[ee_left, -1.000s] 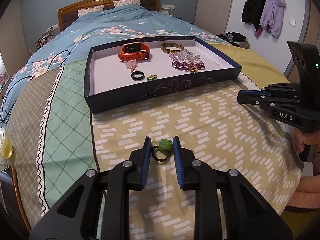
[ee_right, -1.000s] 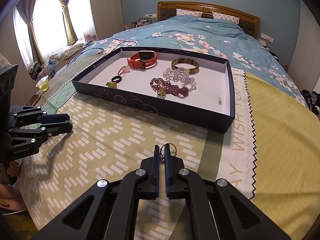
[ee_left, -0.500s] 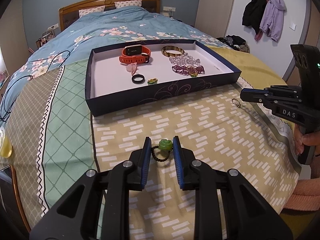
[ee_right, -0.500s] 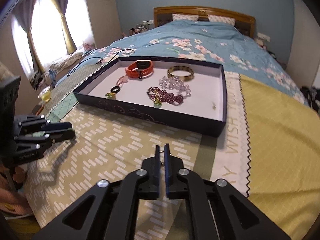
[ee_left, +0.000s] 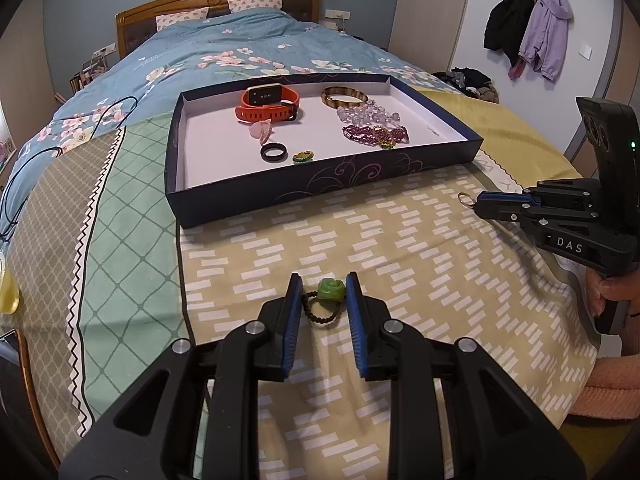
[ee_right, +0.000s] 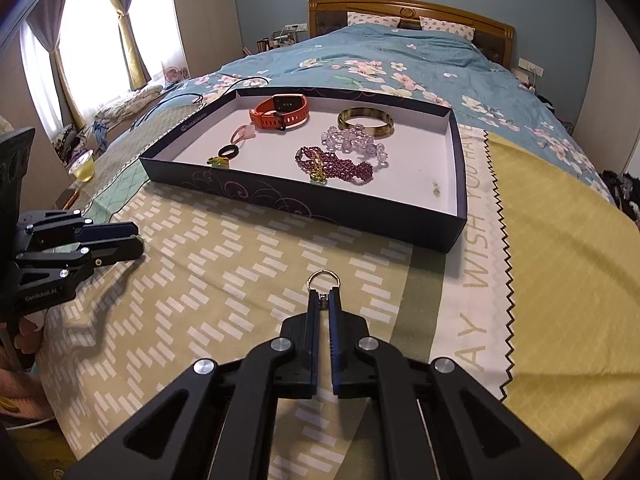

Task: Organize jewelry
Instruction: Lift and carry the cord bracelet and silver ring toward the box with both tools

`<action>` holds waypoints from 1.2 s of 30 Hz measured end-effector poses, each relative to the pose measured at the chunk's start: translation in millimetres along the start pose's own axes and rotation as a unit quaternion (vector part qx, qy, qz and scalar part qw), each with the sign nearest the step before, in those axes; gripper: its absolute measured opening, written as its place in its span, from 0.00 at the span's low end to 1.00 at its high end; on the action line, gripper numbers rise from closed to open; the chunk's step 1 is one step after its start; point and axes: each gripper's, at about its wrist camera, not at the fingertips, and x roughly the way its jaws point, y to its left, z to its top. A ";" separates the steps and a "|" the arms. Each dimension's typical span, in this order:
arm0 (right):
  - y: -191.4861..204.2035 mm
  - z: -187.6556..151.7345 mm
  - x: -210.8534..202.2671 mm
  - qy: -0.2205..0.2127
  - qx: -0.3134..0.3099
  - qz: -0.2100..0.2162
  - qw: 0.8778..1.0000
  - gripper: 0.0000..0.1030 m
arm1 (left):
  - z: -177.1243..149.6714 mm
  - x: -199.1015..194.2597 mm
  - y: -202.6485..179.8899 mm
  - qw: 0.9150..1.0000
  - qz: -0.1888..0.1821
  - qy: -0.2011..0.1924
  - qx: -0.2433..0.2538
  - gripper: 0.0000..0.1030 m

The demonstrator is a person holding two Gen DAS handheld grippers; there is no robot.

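Observation:
A dark blue tray (ee_left: 280, 196) on the bed holds an orange watch (ee_left: 268, 106), a bangle (ee_left: 344, 96), clear beads (ee_left: 368, 114), purple beads (ee_left: 376, 135), a black ring (ee_left: 274, 153) and small charms. My left gripper (ee_left: 323, 294) holds a green-stone ring with a dark beaded band (ee_left: 330, 290) between its pads, low over the blanket. My right gripper (ee_right: 324, 300) is shut on a thin metal ring (ee_right: 323, 278), raised above the blanket in front of the tray (ee_right: 304, 204). It also shows in the left wrist view (ee_left: 478, 202).
The patterned blanket (ee_left: 400, 264) covers the bed's near end. A cup of yellow liquid (ee_right: 84, 168) stands on a bedside surface at the left. Black cables (ee_left: 24, 176) lie on the quilt. Coats (ee_left: 528, 32) hang on the far wall.
My right gripper has lifted the metal ring off the blanket and moved it closer to the tray. My left gripper has stayed in place with the green ring.

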 end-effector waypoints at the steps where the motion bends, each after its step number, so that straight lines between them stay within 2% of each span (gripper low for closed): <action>1: 0.6 0.3 -0.6 -0.001 -0.002 0.000 1.000 0.03 | 0.0 -0.3 0.1 1.000 0.000 0.000 0.000 0.22; 15: 4.2 6.7 -20.8 -0.049 -0.009 0.022 0.999 0.03 | 2.3 -9.3 -3.3 1.000 -0.001 -0.014 0.004 0.22; 36: 6.3 27.9 -33.8 -0.095 -0.012 0.036 0.995 0.03 | 27.2 -30.9 -10.0 0.998 0.007 -0.064 0.007 0.22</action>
